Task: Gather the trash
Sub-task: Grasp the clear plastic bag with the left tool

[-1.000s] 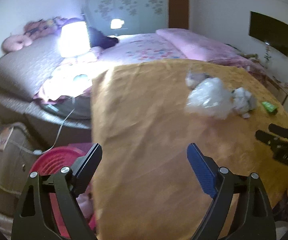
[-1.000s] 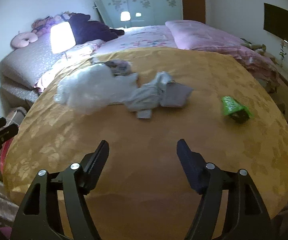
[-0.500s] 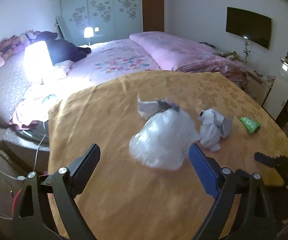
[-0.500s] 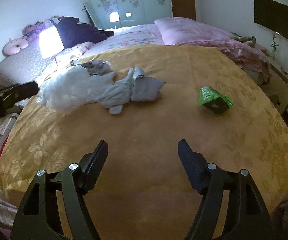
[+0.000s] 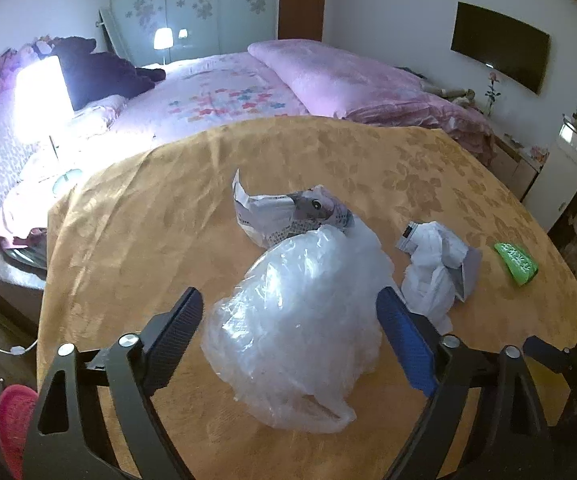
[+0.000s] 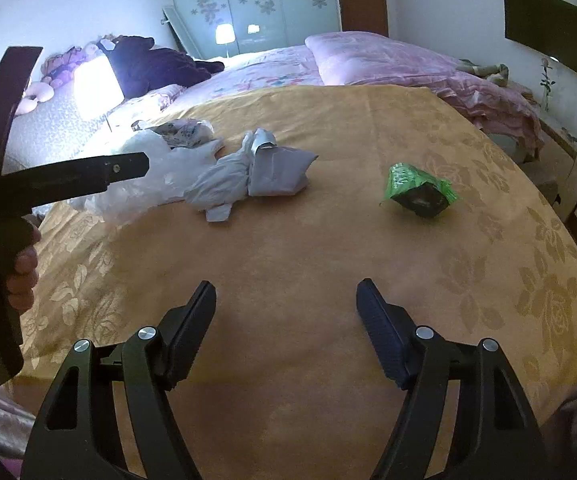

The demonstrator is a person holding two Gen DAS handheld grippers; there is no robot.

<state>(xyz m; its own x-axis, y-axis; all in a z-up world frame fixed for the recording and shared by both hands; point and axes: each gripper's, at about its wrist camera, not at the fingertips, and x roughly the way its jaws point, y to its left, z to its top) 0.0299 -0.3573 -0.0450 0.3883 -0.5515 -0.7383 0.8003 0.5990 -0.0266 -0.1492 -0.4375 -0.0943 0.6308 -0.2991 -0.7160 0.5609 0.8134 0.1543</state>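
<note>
A crumpled clear plastic bag (image 5: 300,312) lies on the round table's orange cloth (image 5: 136,240). My left gripper (image 5: 288,336) straddles it, jaws closing; the pads stand at the bag's sides without visibly squeezing it. Behind the bag lies crumpled newspaper (image 5: 288,216). To its right are a white crumpled wrapper (image 5: 432,268) and a small green packet (image 5: 516,262). My right gripper (image 6: 284,312) hangs open over bare cloth, with nothing between its fingers. Ahead of it lie the green packet (image 6: 416,188), the white wrapper (image 6: 248,176) and the plastic bag (image 6: 140,184).
A red basket (image 5: 12,420) shows below the table's left edge. A bed with a pink quilt (image 5: 328,80) stands behind the table, with a lit lamp (image 5: 40,96) at the left. A person's hand (image 6: 20,264) holds the left gripper's handle.
The left gripper swung from the table's left edge over to the plastic bag, which now sits between its fingers, and its jaws narrowed slightly. The right gripper has hardly moved.
</note>
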